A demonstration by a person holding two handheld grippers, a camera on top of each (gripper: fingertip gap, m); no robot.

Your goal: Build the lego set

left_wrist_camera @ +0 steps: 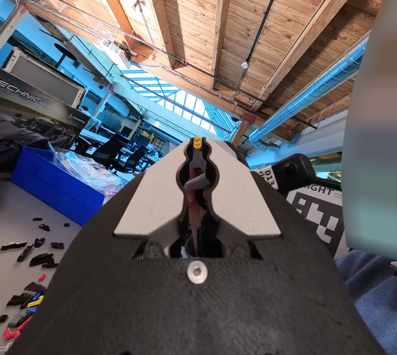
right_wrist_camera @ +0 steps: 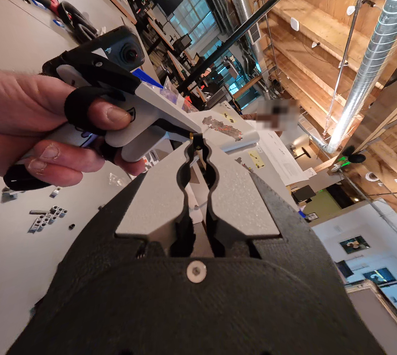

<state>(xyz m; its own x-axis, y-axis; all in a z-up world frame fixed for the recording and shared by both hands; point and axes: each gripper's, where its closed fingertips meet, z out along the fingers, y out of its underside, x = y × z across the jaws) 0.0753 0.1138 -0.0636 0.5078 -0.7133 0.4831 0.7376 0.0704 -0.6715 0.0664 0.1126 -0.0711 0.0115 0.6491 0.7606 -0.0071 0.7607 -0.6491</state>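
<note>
Aloft, off the bench. Left claw clamped on small yellow pin at tips. Right claw pinched on small black piece, touching yellow pin end-on. Loose parts scattered below. Risk: tiny tip grips; slight misalignment or push off-axis likely pops either piece loose among the loose parts.
</note>
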